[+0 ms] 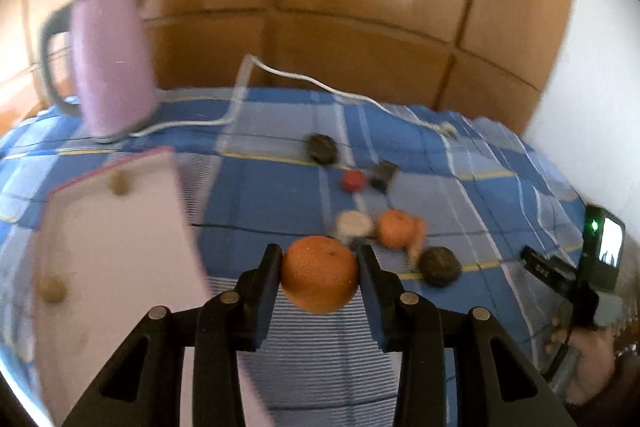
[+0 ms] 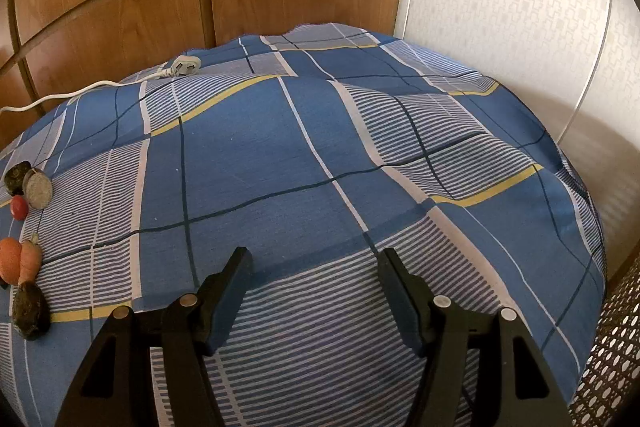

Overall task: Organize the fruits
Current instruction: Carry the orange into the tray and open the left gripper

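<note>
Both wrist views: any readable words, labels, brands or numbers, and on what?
None can be read.
Lilac electric kettle: no label visible; view blurred.
White plug: no readable marking.
Small lit screen on the right tongs' handset: too small and blurred.
Orange mandarin held in the left tongs: no sticker.

A blue checked cloth [image 2: 256, 155] covers the worktop. A pink kettle [image 1: 110, 63] stands at its far left, with a white cord [image 1: 320, 87] trailing to a plug [image 2: 184, 66] lying on the cloth. Brown wooden cupboard doors [image 2: 120, 7] rise behind, beside a pale patterned wall [image 2: 500, 7].
</note>
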A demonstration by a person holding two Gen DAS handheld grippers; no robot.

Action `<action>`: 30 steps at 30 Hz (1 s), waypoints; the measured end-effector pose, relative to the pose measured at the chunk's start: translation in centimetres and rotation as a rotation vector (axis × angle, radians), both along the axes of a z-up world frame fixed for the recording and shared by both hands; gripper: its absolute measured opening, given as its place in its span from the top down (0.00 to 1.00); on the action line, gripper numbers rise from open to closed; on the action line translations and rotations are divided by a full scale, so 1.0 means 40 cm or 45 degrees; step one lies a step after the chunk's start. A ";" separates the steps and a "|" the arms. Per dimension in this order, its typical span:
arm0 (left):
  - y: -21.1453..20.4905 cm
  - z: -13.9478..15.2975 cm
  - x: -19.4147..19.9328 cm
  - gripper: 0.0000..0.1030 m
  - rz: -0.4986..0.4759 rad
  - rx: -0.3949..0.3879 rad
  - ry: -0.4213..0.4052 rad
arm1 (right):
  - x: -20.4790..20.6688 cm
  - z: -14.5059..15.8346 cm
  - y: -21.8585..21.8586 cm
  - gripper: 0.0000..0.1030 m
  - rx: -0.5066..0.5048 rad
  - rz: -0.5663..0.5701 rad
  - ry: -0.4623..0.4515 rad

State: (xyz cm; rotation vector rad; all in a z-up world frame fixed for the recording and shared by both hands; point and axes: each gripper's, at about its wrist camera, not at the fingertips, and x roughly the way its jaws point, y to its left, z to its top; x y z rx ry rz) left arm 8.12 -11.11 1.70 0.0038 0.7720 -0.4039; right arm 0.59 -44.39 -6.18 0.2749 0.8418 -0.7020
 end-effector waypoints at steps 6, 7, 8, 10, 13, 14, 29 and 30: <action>0.142 0.017 0.003 0.62 0.200 0.008 -0.001 | 0.002 0.002 0.002 0.36 -0.003 0.001 0.004; 0.167 0.014 0.008 0.62 0.236 0.008 0.006 | 0.002 0.002 0.002 0.36 -0.004 0.001 0.005; 0.189 0.010 0.013 0.62 0.267 0.012 0.016 | 0.002 0.002 0.002 0.36 -0.005 0.001 0.005; 0.240 -0.007 0.032 0.62 0.341 0.017 0.049 | 0.003 0.002 0.003 0.36 -0.009 0.001 0.009; 0.290 -0.032 0.050 0.62 0.414 0.029 0.078 | 0.005 0.002 0.005 0.36 -0.015 0.001 0.014; 0.308 -0.042 0.058 0.62 0.437 0.034 0.090 | 0.005 0.001 0.006 0.36 -0.016 0.001 0.015; 0.386 -0.103 0.057 0.40 0.577 0.053 0.115 | 0.009 -0.001 0.009 0.36 -0.041 0.005 0.033; 0.386 -0.097 0.046 0.40 0.578 0.049 0.102 | 0.008 0.000 0.008 0.36 -0.041 0.006 0.032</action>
